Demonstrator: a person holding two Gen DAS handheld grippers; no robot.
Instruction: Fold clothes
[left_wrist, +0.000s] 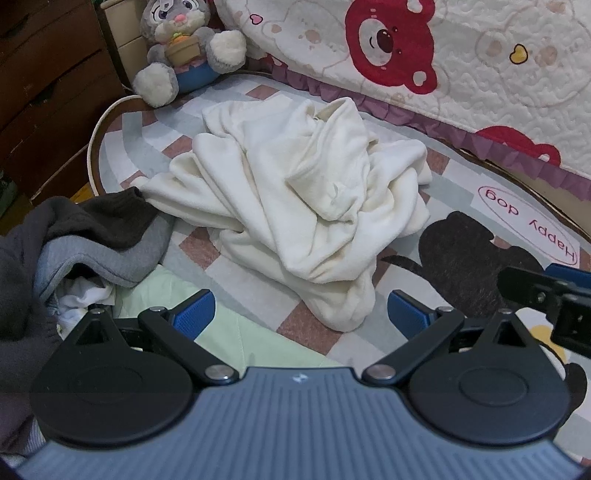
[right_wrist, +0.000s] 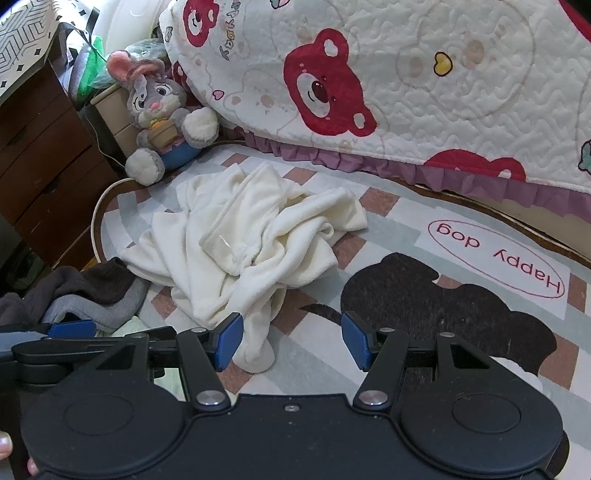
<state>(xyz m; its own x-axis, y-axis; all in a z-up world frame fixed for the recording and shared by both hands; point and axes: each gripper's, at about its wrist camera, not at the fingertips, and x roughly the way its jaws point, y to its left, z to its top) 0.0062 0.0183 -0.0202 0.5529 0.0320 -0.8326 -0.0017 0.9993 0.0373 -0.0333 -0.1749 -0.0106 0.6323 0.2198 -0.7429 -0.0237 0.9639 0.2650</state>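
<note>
A crumpled cream-white garment (left_wrist: 295, 199) (right_wrist: 243, 240) lies in a heap on the checked rug (left_wrist: 454, 177) (right_wrist: 391, 229). My left gripper (left_wrist: 301, 314) hovers just short of its near hem, jaws wide apart and open, nothing between the blue pads (left_wrist: 195, 312). My right gripper (right_wrist: 291, 341) is open too, its left pad (right_wrist: 229, 341) beside the garment's lowest fold without pinching it. Each gripper shows at the edge of the other's view: the right one (left_wrist: 546, 295) and the left one (right_wrist: 70, 332).
A pile of dark grey and brown clothes (left_wrist: 85, 240) (right_wrist: 88, 295) sits at the left, over a pale green cloth (left_wrist: 192, 325). A plush rabbit (left_wrist: 184, 48) (right_wrist: 162, 122) leans by wooden drawers (left_wrist: 44, 103). A bear-print quilt (left_wrist: 461, 66) (right_wrist: 424, 81) hangs over the rug's far side.
</note>
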